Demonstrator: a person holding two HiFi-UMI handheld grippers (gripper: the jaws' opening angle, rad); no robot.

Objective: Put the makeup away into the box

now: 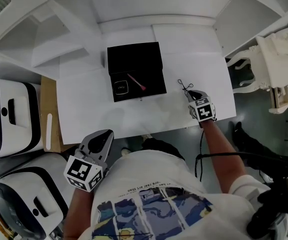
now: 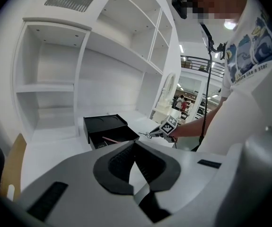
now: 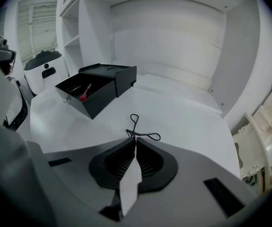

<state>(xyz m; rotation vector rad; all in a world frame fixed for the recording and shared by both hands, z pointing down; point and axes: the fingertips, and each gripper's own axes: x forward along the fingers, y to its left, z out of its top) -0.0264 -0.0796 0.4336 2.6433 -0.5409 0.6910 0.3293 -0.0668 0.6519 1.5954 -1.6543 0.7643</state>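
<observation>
Two grippers, both with jaws together. The left gripper [image 1: 105, 134] pinches nothing and hangs just off the near edge of the white table [image 1: 108, 116], at about seven o'clock from the open black box [image 1: 133, 59]. The right gripper [image 3: 135, 139] has its tips nipped on a thin wire eyelash curler [image 3: 136, 133] lying on the table at four o'clock from the box. I'd judge it light, springy and apt to swivel; a hold where the loops meet should steady it.
</observation>
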